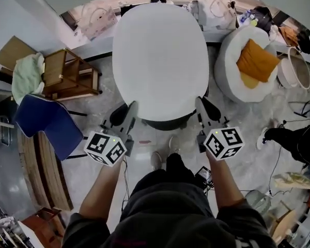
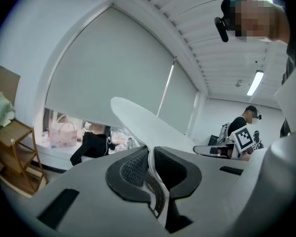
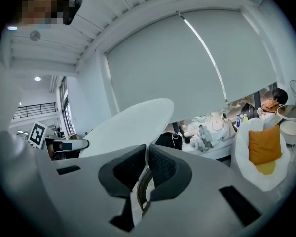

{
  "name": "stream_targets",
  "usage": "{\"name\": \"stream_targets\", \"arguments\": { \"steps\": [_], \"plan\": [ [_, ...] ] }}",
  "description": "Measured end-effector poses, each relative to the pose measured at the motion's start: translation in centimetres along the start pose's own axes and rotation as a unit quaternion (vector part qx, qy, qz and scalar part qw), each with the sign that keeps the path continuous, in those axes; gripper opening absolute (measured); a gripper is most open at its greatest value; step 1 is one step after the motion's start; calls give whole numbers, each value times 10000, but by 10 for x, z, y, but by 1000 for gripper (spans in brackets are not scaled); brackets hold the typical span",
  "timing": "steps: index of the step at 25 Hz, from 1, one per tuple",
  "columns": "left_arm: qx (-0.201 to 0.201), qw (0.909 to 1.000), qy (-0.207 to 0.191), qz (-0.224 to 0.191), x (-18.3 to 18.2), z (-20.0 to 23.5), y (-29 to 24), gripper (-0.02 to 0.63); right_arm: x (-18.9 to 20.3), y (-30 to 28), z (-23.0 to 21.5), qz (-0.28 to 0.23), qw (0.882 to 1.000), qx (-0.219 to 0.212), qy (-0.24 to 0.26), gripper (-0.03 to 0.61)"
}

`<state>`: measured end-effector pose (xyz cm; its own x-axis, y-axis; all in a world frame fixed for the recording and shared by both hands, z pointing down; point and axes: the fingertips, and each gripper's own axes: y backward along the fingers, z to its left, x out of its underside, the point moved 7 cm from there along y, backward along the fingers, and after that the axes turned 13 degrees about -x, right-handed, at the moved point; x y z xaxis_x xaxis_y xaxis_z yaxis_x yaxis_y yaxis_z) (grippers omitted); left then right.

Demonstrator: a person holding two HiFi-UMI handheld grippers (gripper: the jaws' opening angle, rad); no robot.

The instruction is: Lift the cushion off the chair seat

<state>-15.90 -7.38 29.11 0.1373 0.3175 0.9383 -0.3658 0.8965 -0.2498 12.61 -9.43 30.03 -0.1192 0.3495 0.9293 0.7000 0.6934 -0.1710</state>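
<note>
A large white oval cushion (image 1: 160,56) hangs in the air in front of me, filling the middle of the head view. My left gripper (image 1: 129,112) is shut on its near left edge and my right gripper (image 1: 204,107) is shut on its near right edge. In the left gripper view the pads clamp the cushion's thin rim (image 2: 149,164), and the cushion (image 2: 153,125) stretches away beyond them. The right gripper view shows the same grip (image 3: 146,166) with the cushion (image 3: 133,125) tilting up to the left. A dark chair seat (image 1: 168,123) peeks out below the cushion's near edge.
A round white chair (image 1: 230,71) with an orange pillow (image 1: 256,61) stands at the right. A wooden stool (image 1: 67,74) and a blue fabric seat (image 1: 44,120) are at the left. Another person's legs (image 1: 294,138) are at the far right. Bags line the window wall.
</note>
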Motion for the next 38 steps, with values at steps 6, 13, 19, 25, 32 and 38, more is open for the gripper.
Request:
{"name": "stream_targets", "arguments": {
  "steps": [6,13,19,25,32,38],
  "plan": [
    [104,9970,-338,-683,-77,-8,16,43,-68,4,27,-641,9973,-86,360,28],
    [198,9902,-606,-1244,-138,-16,29,43,-130,13,53,-1161,9897,-207,815,29],
    [325,9812,-827,-1710,-182,-27,36,43,-173,21,68,-1554,9805,-205,1189,29],
    [382,9709,-994,-2143,-214,-40,49,43,-205,34,81,-1900,9714,-249,1405,29],
    [426,9641,-1034,-2408,-228,-51,59,43,-222,47,91,-2086,9642,-296,1613,29],
    [396,9634,-1022,-2447,-235,-51,60,41,-229,46,95,-2076,9631,-272,1689,28]
  ]
}}
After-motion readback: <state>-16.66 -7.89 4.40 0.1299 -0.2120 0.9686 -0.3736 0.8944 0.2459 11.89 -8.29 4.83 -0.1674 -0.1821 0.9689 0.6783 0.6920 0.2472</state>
